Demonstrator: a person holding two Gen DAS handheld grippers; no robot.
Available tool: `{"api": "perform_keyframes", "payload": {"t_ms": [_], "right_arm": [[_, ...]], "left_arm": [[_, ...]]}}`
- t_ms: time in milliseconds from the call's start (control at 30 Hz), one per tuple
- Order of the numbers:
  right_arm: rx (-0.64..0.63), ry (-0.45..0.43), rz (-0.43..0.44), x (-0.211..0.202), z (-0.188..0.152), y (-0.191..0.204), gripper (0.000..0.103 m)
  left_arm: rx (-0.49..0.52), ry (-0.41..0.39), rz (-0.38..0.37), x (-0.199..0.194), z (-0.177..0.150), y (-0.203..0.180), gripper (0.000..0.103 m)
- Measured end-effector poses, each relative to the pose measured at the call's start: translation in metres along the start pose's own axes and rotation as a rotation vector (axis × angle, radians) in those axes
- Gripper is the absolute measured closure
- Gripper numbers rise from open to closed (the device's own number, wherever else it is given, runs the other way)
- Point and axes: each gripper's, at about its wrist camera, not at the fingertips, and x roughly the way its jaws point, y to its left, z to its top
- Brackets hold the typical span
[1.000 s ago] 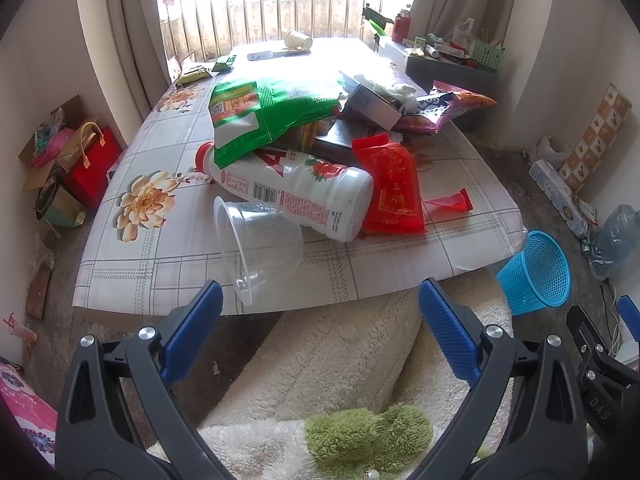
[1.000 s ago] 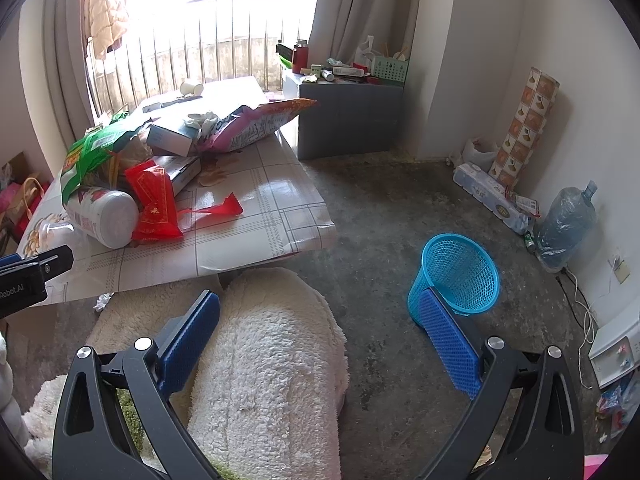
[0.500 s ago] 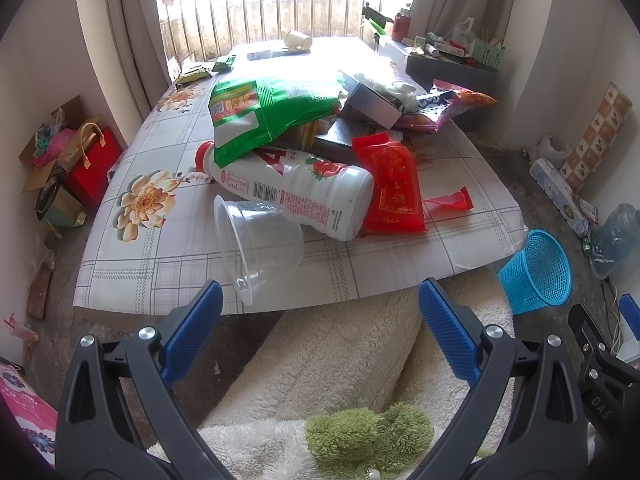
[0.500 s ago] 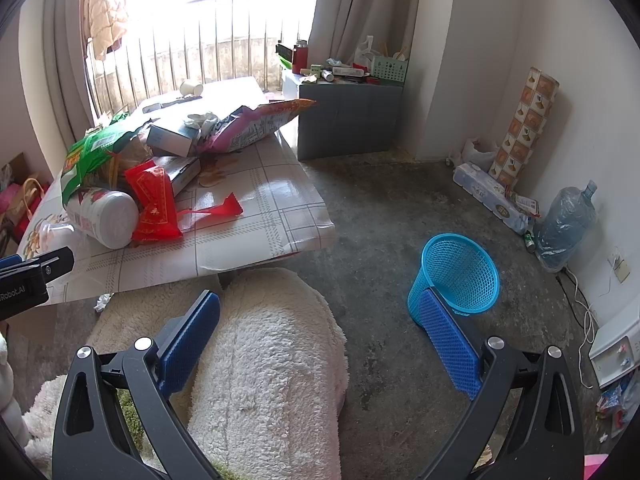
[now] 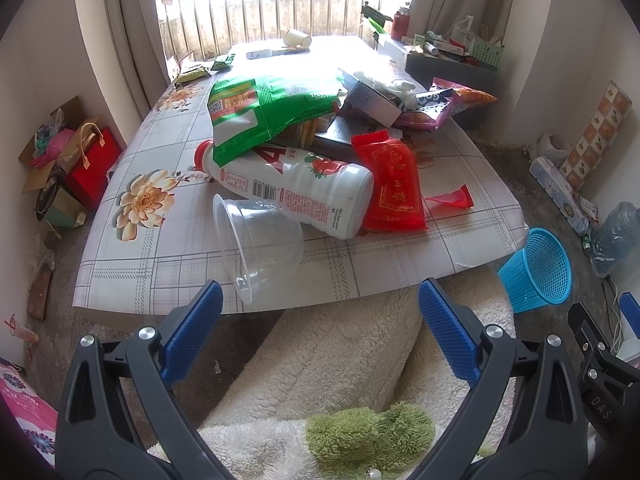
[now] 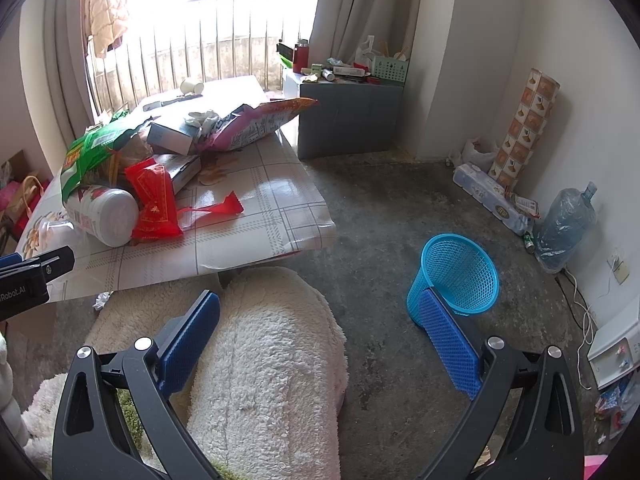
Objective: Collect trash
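Observation:
Trash is piled on a low table: a clear plastic cup on its side at the near edge, a white bottle lying behind it, a red packet, a green bag and a small red wrapper. A blue mesh basket stands on the floor right of the table, also seen as the blue mesh basket. My left gripper is open just short of the cup, holding nothing. My right gripper is open and empty above the floor near the basket.
A fluffy white cushion lies below both grippers. A grey cabinet stands past the table. Toilet rolls and a water jug line the right wall. A red gift bag sits left of the table.

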Motion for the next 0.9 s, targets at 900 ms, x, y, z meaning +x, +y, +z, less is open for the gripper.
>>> {"api": "perform_keyframes", "payload": {"t_ms": [900], "right_arm": [[0.037,-0.023,0.014,0.0,-0.001,-0.002,0.006]], "left_arm": [[0.038,-0.123,-0.054,-0.01,0.002,0.025,0.009]]}}
